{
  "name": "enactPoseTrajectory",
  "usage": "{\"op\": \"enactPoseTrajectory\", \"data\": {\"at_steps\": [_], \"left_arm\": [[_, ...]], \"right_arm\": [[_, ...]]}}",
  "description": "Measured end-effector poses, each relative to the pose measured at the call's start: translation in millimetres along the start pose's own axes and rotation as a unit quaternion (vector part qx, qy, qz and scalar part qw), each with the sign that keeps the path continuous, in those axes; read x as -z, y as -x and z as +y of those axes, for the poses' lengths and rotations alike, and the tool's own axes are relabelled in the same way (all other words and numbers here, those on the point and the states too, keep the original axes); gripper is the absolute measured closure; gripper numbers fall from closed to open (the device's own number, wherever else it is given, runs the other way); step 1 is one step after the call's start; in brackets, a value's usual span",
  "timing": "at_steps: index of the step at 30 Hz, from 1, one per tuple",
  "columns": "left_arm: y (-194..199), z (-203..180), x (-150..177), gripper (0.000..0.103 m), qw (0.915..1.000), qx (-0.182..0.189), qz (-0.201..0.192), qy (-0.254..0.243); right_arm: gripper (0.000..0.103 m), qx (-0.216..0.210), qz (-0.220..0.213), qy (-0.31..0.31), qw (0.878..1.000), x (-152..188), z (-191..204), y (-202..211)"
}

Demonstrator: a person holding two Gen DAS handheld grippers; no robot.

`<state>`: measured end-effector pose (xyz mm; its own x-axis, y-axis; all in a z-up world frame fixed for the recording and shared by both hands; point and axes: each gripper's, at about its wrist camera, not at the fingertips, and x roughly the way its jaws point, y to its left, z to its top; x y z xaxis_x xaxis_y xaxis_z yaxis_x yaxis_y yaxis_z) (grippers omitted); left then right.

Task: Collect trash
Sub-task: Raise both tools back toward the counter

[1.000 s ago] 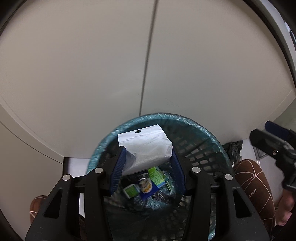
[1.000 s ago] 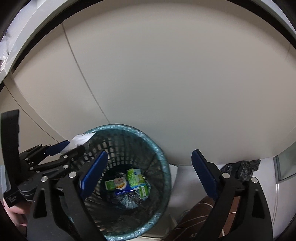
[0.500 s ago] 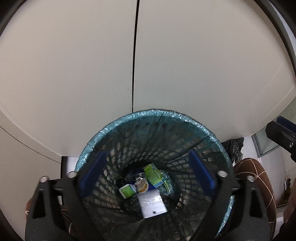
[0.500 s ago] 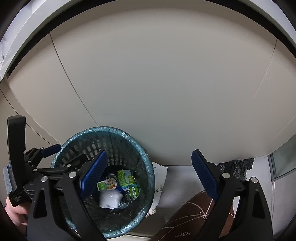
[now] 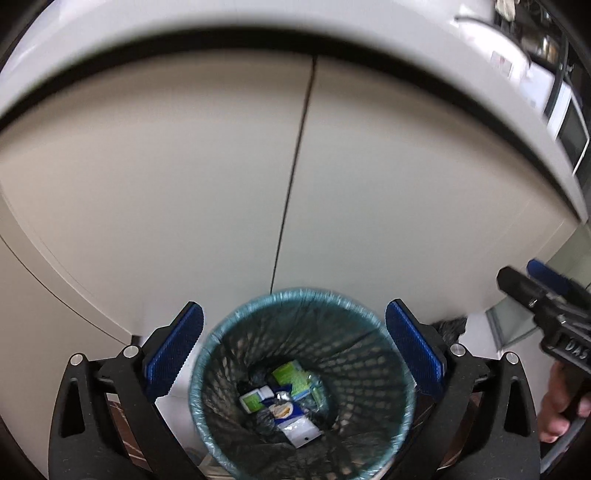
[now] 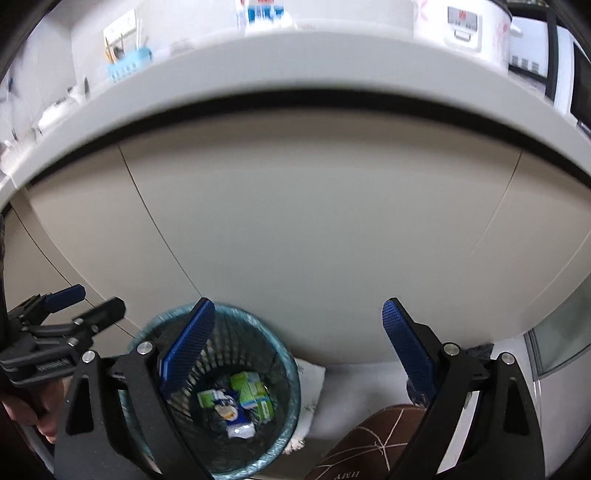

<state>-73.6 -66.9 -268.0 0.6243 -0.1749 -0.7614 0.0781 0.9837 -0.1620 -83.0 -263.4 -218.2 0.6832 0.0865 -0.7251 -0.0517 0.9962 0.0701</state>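
Note:
A teal mesh trash bin (image 5: 354, 354) with a liner stands on the floor against the cabinet. At its bottom lie a white packet (image 5: 301, 430), green cartons (image 5: 291, 376) and other wrappers. My left gripper (image 5: 293, 310) hangs above the bin, its jaws opening wide with nothing between them. In the right wrist view the bin (image 6: 291, 369) sits lower left, with the white packet (image 6: 240, 430) inside. My right gripper (image 6: 297, 305) is open and empty, above and to the right of the bin. The left gripper (image 6: 96, 301) shows at the left edge there, held by a hand.
Beige cabinet doors (image 6: 314, 221) rise behind the bin under a white counter edge (image 6: 295, 77). A rice cooker (image 6: 469, 22) and a blue rack (image 6: 129, 66) stand on the counter. On the floor are a brown patterned cushion (image 6: 369, 443), a black bag (image 5: 448, 328) and a white cloth (image 6: 314, 387).
The left jaws opened and the white packet fell from them into the bin. Both grippers then rose away from the bin, bringing the counter edge into view.

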Motion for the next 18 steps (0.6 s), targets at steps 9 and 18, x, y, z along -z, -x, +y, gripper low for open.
{"op": "enactPoseTrajectory", "data": {"at_steps": [9, 18], "left_arm": [[80.8, -7.8, -52.4, 0.006, 0.9993, -0.001, -0.037, -0.006], [123.3, -11.6, -102.4, 0.01, 0.9972, -0.029, -0.067, -0.019]], "right_arm": [[0.015, 0.001, -0.07, 0.005, 0.998, -56.4, -0.4, 61.3], [0.015, -0.004, -0.099, 0.005, 0.995, -111.3, -0.6, 95.1]]}}
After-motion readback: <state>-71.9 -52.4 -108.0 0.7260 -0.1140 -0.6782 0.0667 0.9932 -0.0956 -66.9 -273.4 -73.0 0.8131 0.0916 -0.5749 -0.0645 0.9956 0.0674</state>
